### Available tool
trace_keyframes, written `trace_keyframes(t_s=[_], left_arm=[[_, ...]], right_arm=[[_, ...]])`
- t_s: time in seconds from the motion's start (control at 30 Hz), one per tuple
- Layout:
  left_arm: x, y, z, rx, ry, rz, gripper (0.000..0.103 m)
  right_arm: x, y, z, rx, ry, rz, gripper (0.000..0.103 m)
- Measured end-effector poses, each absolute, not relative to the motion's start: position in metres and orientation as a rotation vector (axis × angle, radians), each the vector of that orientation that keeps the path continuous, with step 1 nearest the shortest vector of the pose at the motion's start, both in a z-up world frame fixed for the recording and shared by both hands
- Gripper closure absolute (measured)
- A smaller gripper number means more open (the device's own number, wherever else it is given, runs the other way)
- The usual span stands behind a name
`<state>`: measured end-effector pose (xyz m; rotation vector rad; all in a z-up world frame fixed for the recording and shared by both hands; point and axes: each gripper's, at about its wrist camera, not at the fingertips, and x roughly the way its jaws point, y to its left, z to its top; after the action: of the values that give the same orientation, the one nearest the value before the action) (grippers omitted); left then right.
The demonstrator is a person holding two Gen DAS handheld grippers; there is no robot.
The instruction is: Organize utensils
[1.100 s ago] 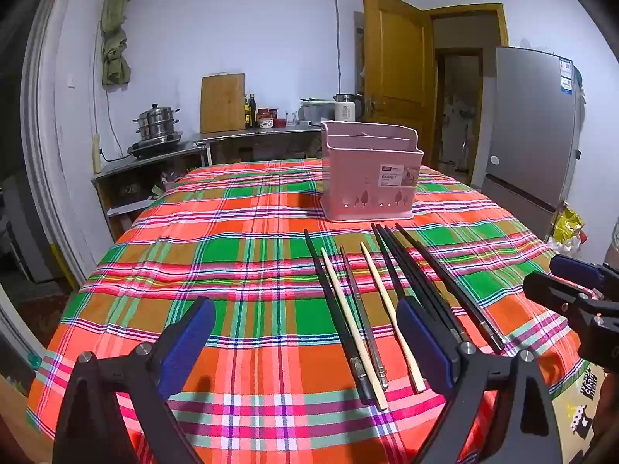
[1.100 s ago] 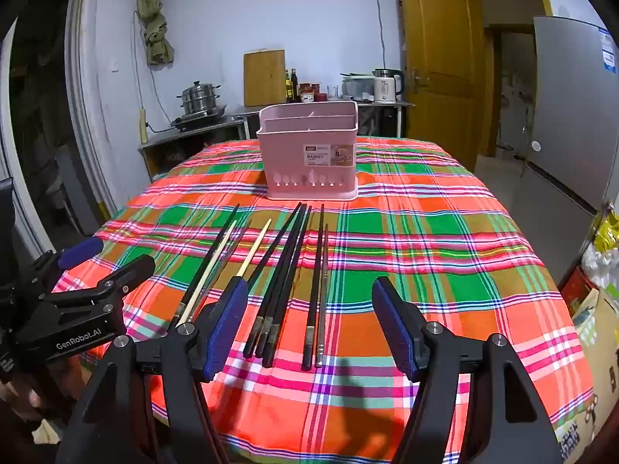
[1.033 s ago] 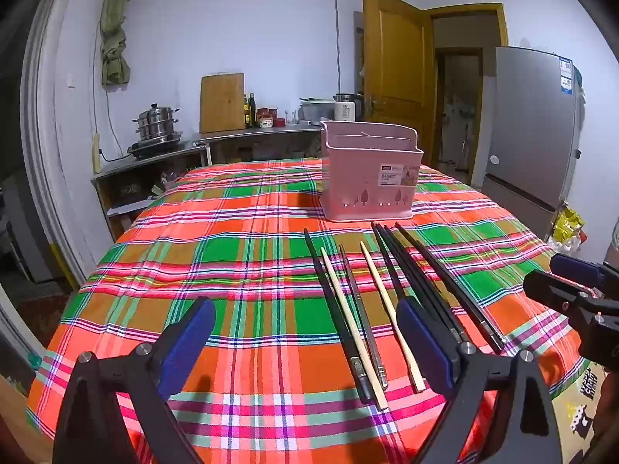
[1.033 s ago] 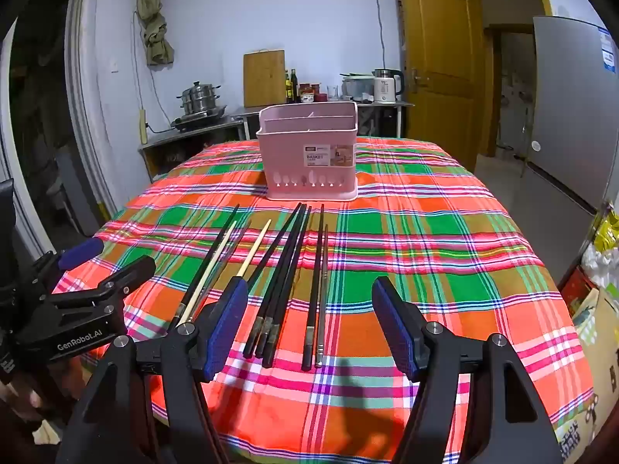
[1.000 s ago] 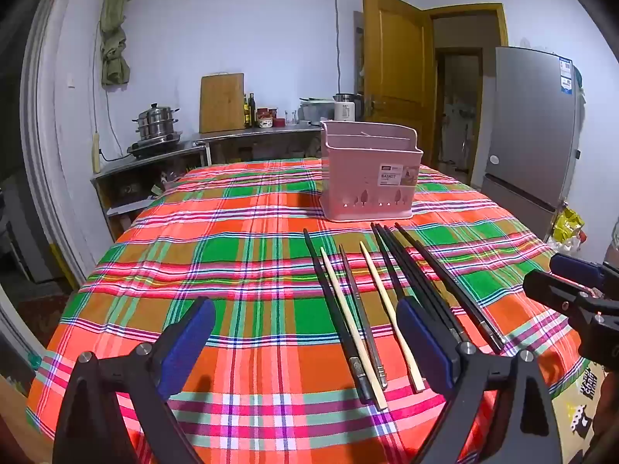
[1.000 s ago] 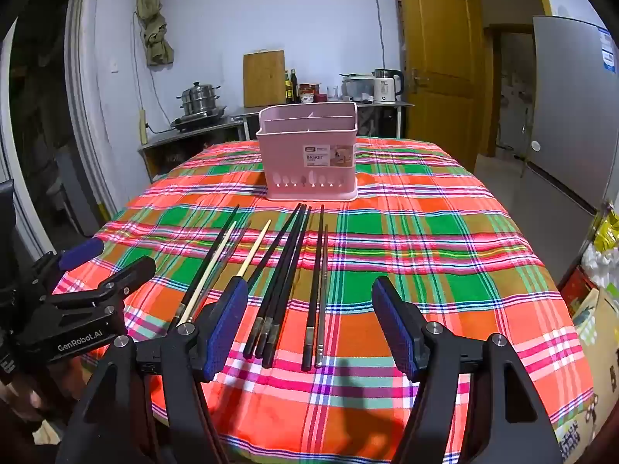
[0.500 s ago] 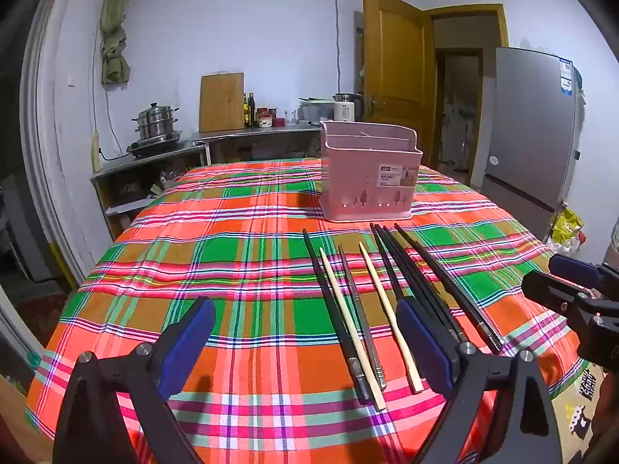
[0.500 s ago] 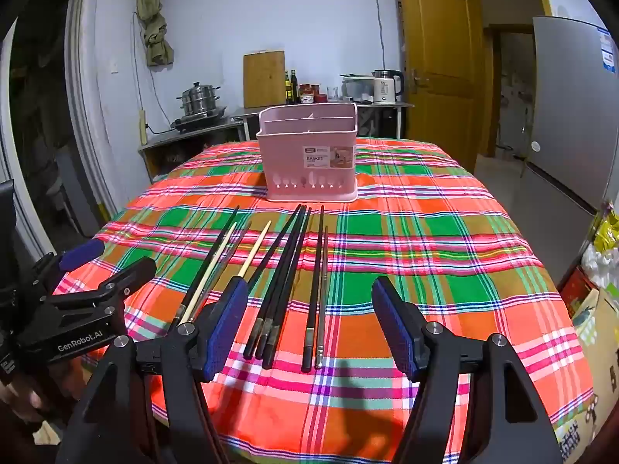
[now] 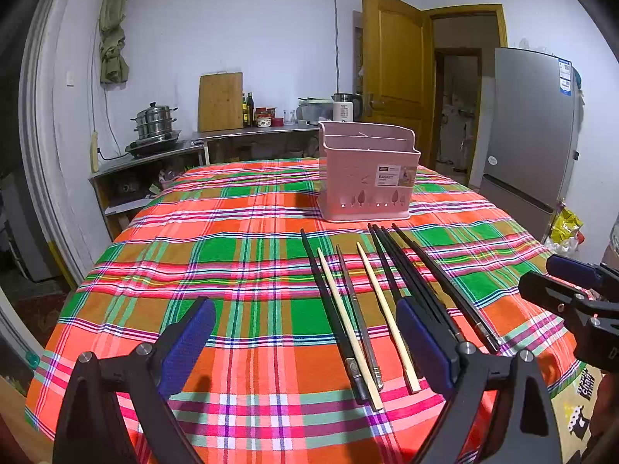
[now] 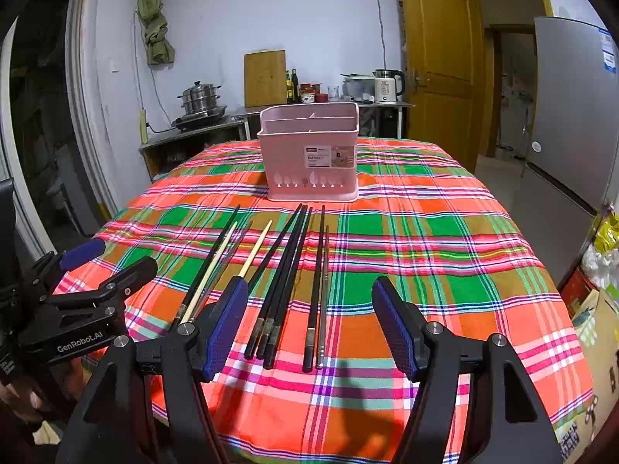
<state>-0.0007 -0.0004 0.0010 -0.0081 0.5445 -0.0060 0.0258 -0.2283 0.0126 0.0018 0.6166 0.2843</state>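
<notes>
- The near edge of the table, draped in a red, green and orange plaid tablecloth, is seen just below both grippers; bare cloth is left open to the left of the utensils in the left wrist view and to their right in the right wrist view.
- The left gripper is held low over the near edge with its blue-padded jaws spread wide and nothing between them.
- The right gripper is held level beside it, jaws likewise spread wide and empty.
- The row of black, pale wooden and grey metal chopsticks is laid flat on the cloth, running away from the grippers; in the right wrist view their near ends are seen between the spread jaws, apart from the pads.
- The pink plastic utensil basket with dividers is stood upright just beyond the far tips.
- A steel counter and a yellow wooden door are seen beyond the table.
</notes>
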Motion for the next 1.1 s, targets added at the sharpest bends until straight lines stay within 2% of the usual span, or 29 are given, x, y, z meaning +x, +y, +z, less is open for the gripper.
trace_keyframes(t_s=[1.1], left_arm=[[-0.0018, -0.006, 0.0019, -0.007, 0.548, -0.021, 0.008]], right_arm=[[0.0262, -0.2275, 0.0121, 0.003, 0.617, 0.284, 0.036]])
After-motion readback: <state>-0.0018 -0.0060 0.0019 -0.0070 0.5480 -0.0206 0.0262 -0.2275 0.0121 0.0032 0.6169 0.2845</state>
